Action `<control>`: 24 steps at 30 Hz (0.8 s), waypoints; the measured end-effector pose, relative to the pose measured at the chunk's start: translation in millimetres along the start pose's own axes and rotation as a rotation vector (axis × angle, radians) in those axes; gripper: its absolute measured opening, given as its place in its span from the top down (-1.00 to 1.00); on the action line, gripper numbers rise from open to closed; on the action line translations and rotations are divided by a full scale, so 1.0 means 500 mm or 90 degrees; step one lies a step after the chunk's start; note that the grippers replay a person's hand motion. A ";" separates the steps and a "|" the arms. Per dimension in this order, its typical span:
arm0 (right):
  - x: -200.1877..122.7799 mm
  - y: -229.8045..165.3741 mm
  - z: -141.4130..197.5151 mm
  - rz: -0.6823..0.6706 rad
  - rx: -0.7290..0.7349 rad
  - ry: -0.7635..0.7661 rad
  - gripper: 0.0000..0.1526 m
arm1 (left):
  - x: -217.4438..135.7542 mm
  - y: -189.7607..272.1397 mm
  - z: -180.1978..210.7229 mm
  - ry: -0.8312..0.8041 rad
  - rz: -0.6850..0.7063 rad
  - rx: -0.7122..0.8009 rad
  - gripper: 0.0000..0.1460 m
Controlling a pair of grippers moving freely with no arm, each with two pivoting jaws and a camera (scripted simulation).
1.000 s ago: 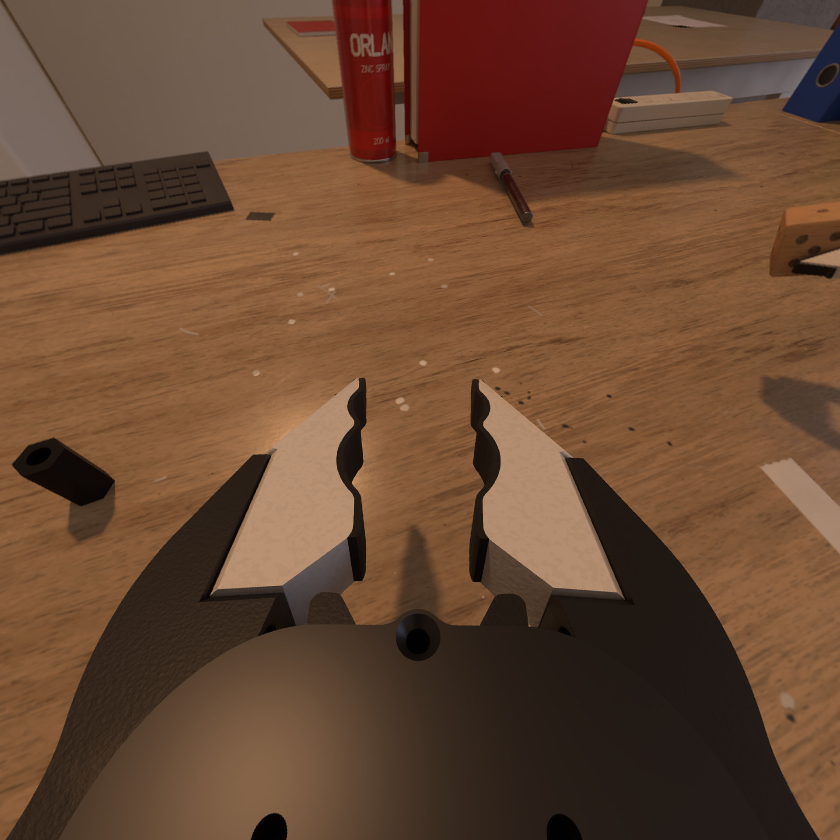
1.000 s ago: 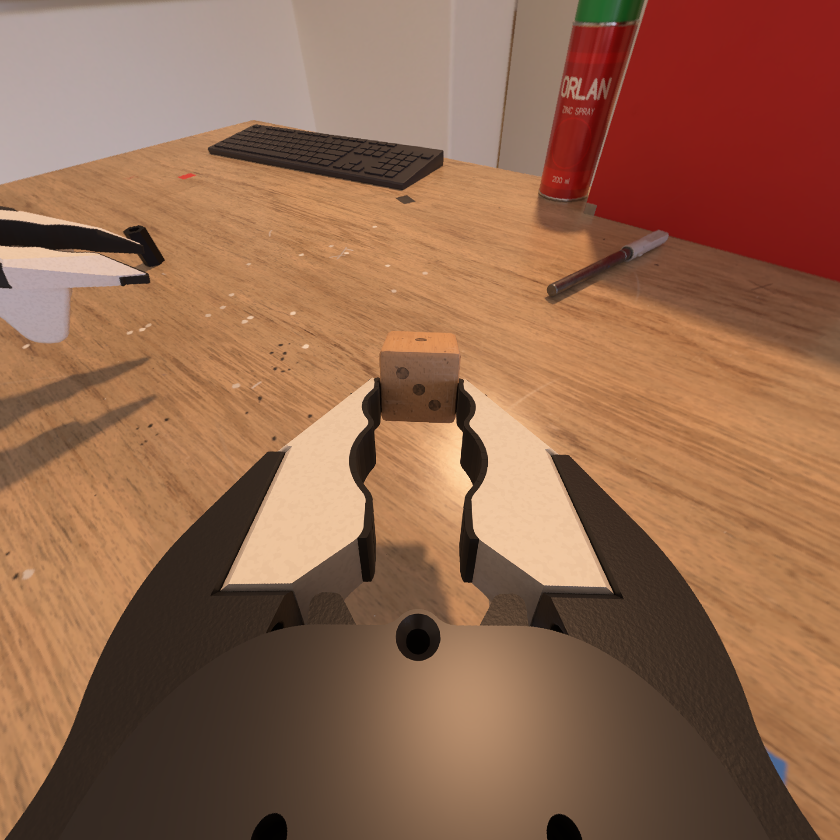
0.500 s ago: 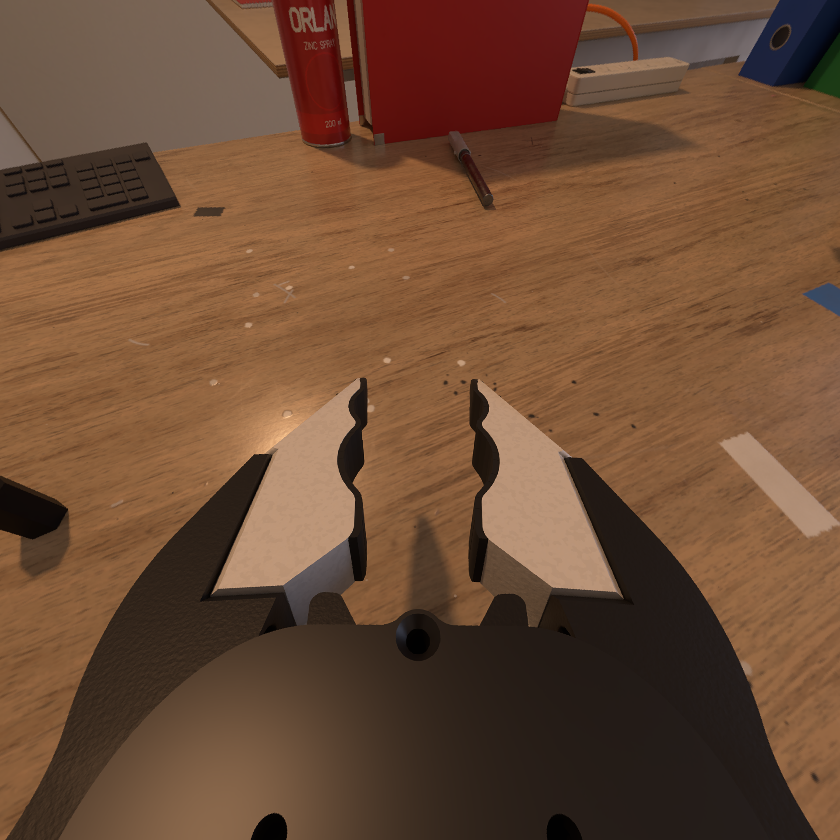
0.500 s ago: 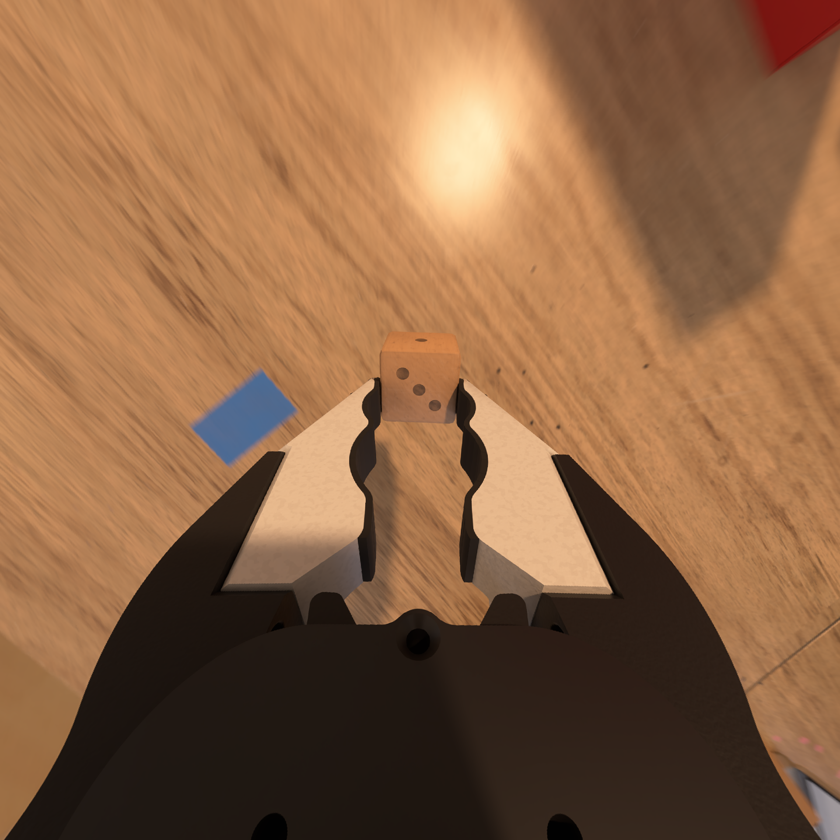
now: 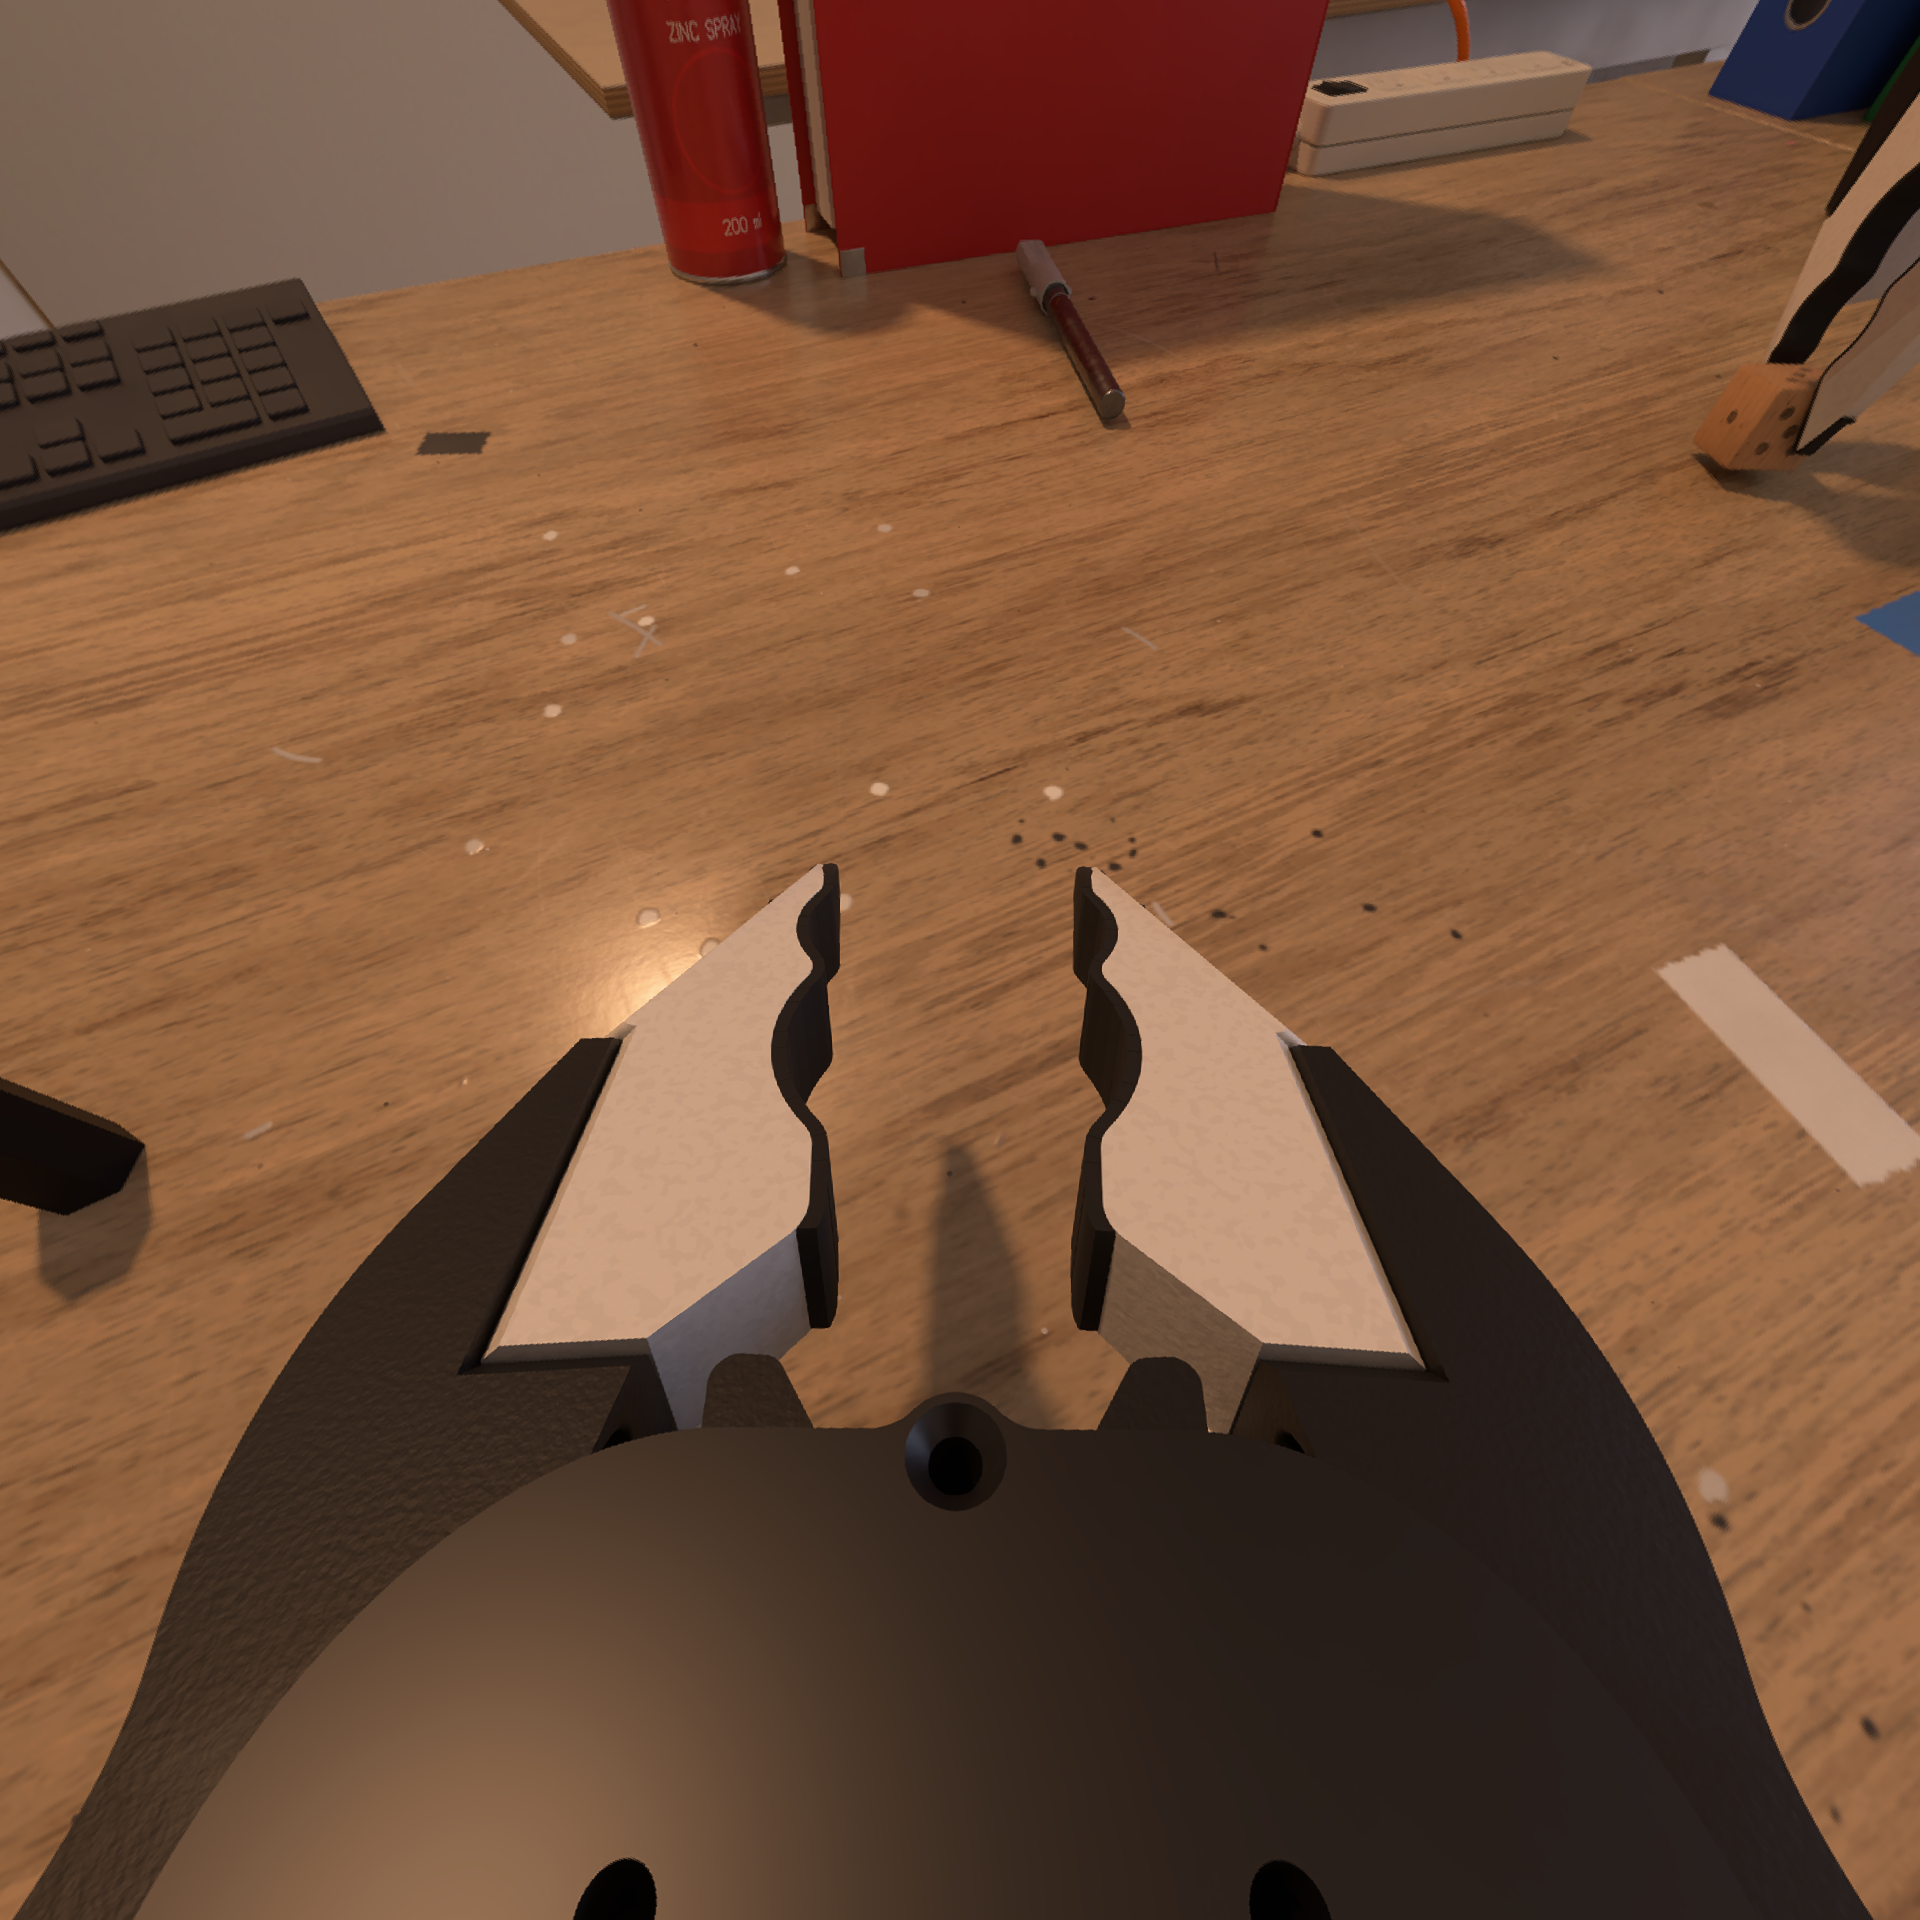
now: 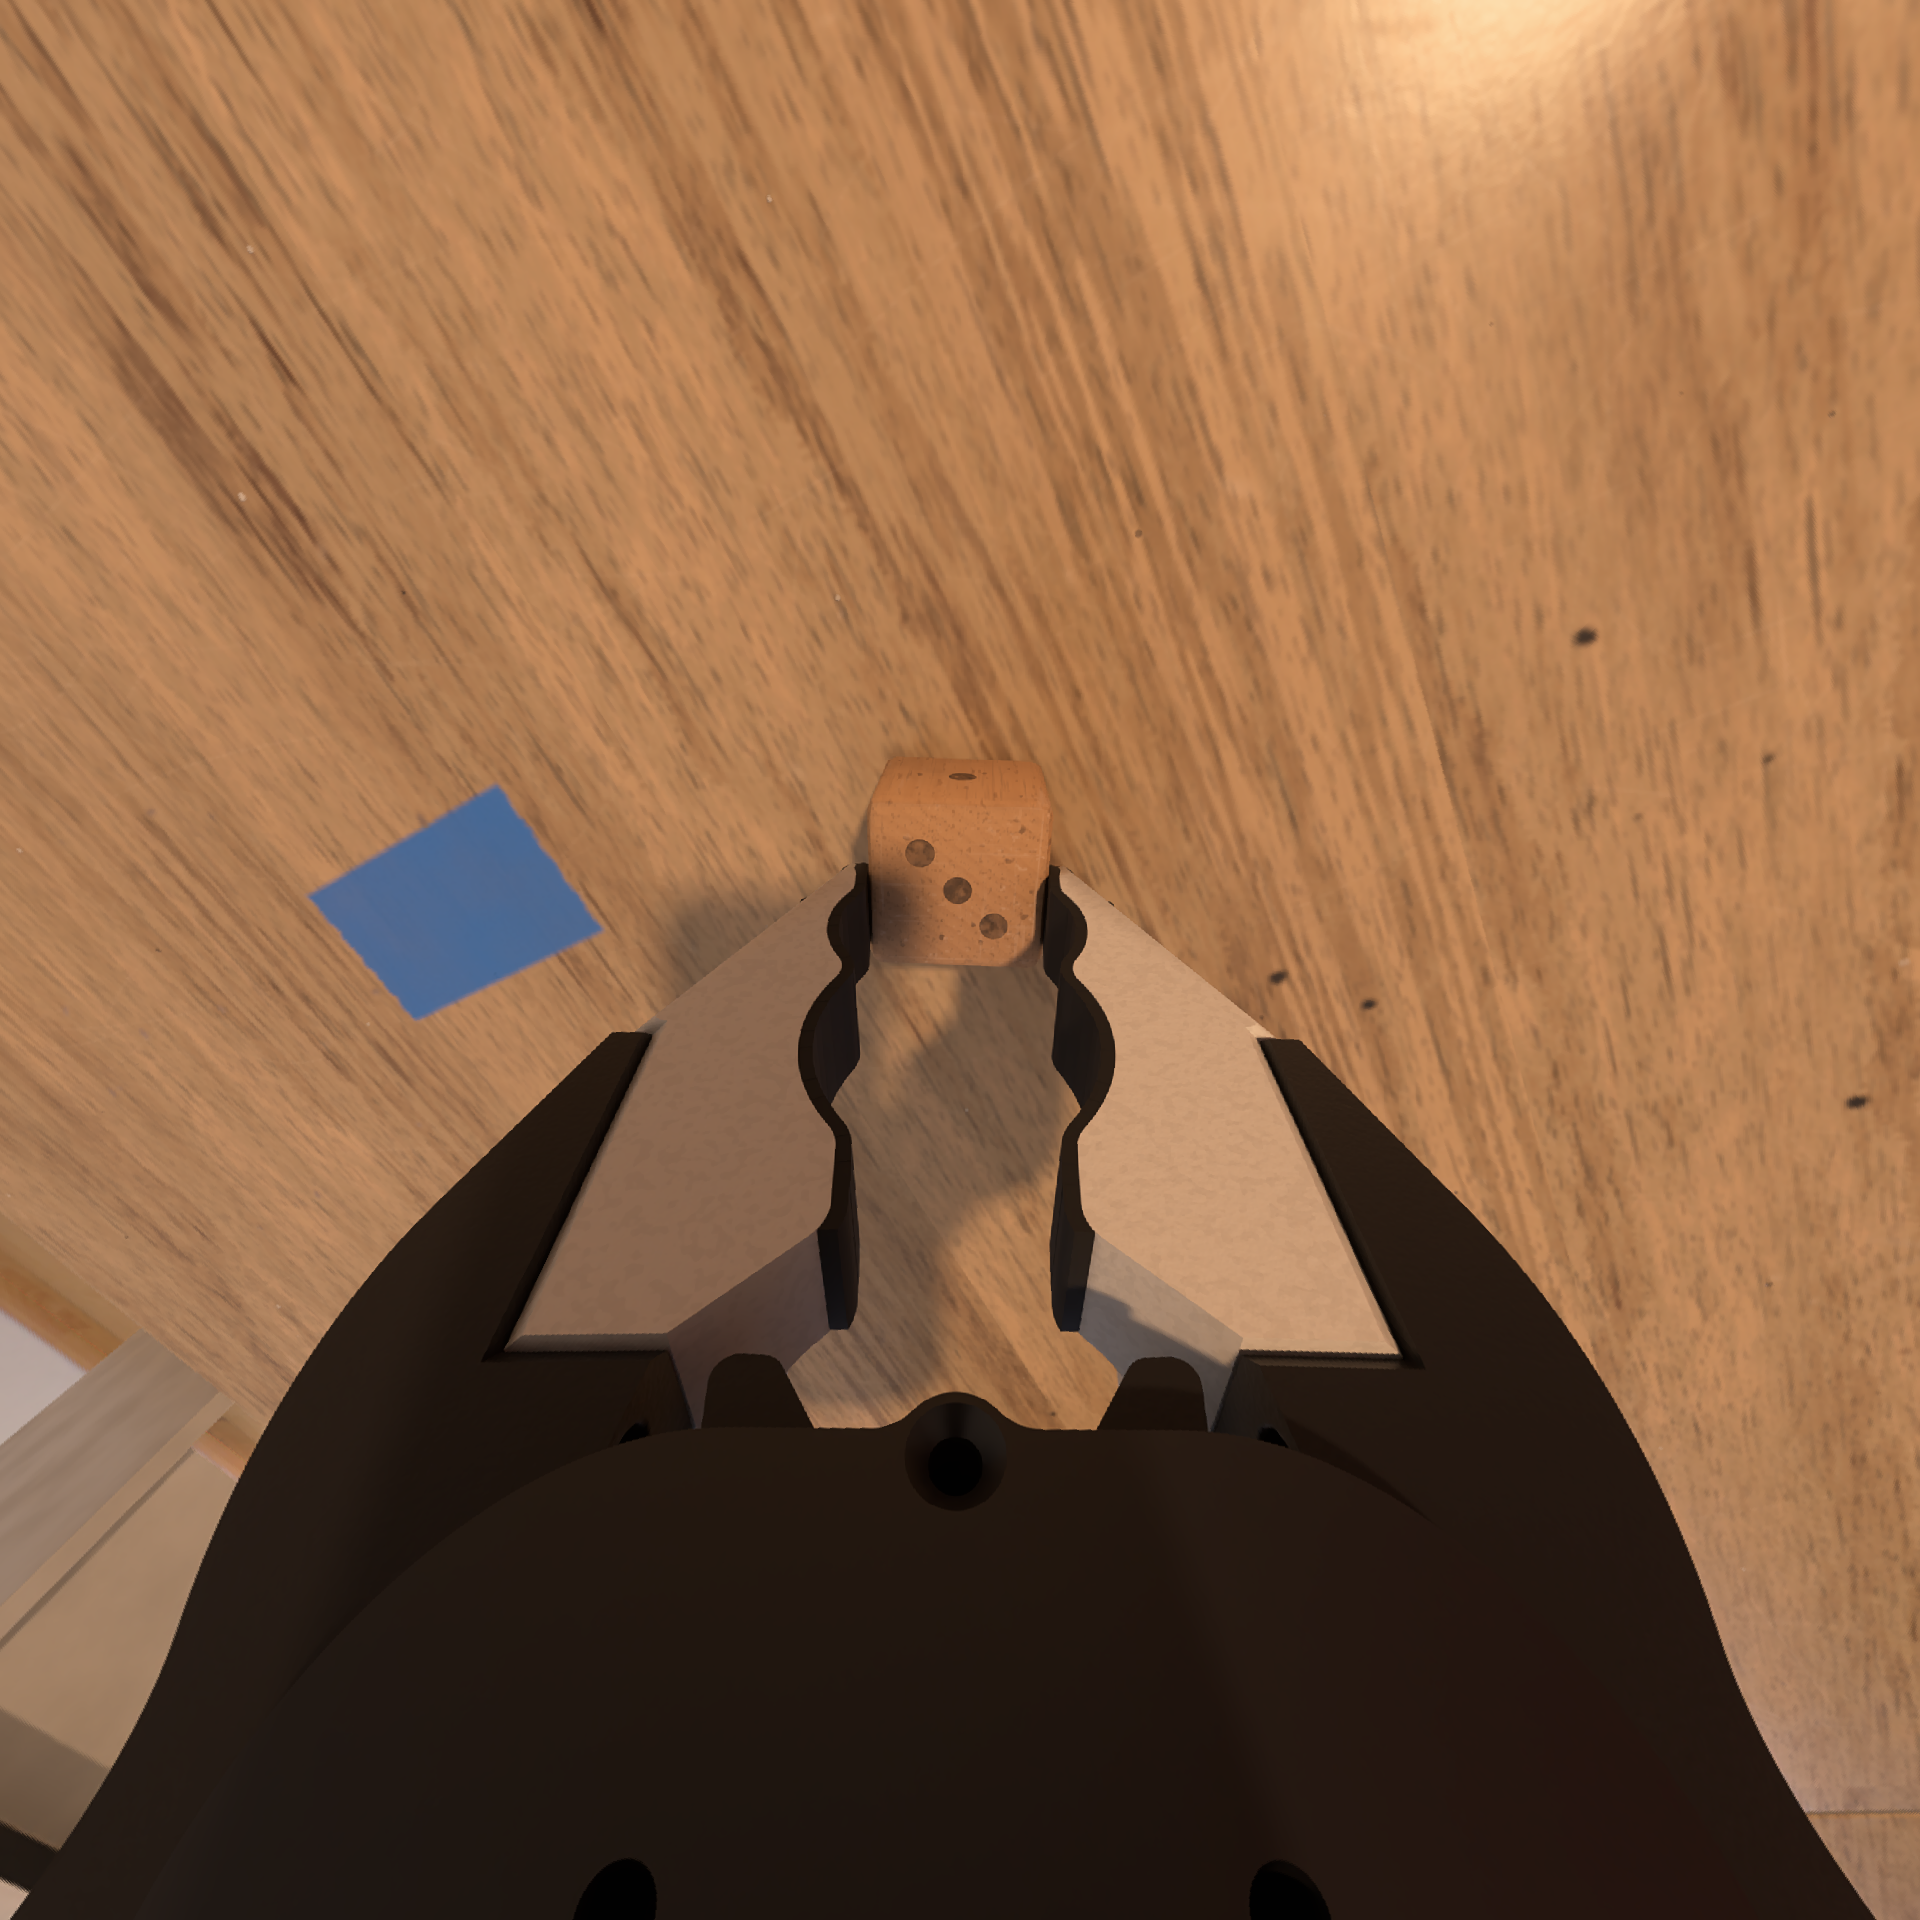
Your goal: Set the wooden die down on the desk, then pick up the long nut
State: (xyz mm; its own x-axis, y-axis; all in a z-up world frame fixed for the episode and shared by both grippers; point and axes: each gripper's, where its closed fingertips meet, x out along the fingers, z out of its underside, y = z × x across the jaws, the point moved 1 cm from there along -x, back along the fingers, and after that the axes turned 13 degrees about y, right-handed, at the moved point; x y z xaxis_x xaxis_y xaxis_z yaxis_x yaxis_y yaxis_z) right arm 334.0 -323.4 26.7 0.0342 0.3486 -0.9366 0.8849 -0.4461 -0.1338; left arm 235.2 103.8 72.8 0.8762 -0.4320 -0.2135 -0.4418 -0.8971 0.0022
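Die low over the desk, long nut on my left side.

My right gripper [image 6: 956, 883] clamps its fingers on the wooden die [image 6: 958, 862], near the desk [image 6: 1351, 416]. My left gripper [image 5: 954, 883], fingers apart and empty, is nearer the long nut [image 5: 62, 1153].

long nut [image 5: 57, 1148]: cut off by the left edge of the left wrist view; only 1 black faceted end shows, left of the left gripper [image 5: 954, 883].
keyboard [image 5: 156, 390]: far left of the left gripper, cut by the same edge.
spray can [image 5: 707, 135]: top cut off by the upper edge.
red binder [image 5: 1039, 114]: top out of frame.
right gripper [image 5: 1839, 343]: far right of the left gripper, mostly past the frame edge; only finger ends show.
wooden die [image 5: 1756, 421]: contact with the desk [image 5: 1247, 623] too small to tell; 1 side hidden by the fingers.
blue patch [image 5: 1893, 629]: cut by the right edge.
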 end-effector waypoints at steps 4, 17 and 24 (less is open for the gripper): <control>0.011 -0.001 -0.009 -0.015 0.017 0.009 0.57 | 0.001 0.000 0.004 -0.007 0.004 -0.011 0.38; -0.247 -0.121 -0.117 0.324 0.037 0.539 0.48 | -0.005 -0.008 -0.003 0.000 -0.011 -0.015 0.38; -0.055 -0.394 -0.258 0.193 0.080 0.829 0.51 | -0.019 -0.003 -0.012 0.022 -0.027 -0.027 0.38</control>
State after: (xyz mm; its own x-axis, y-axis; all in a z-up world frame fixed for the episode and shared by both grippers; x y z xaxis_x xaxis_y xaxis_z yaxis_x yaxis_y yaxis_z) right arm 218.6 -138.7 120.6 0.6959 0.7168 0.0438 0.7179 -0.6925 -0.0714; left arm 228.7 108.6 80.5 0.9003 -0.3960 -0.1806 -0.3965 -0.9174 0.0349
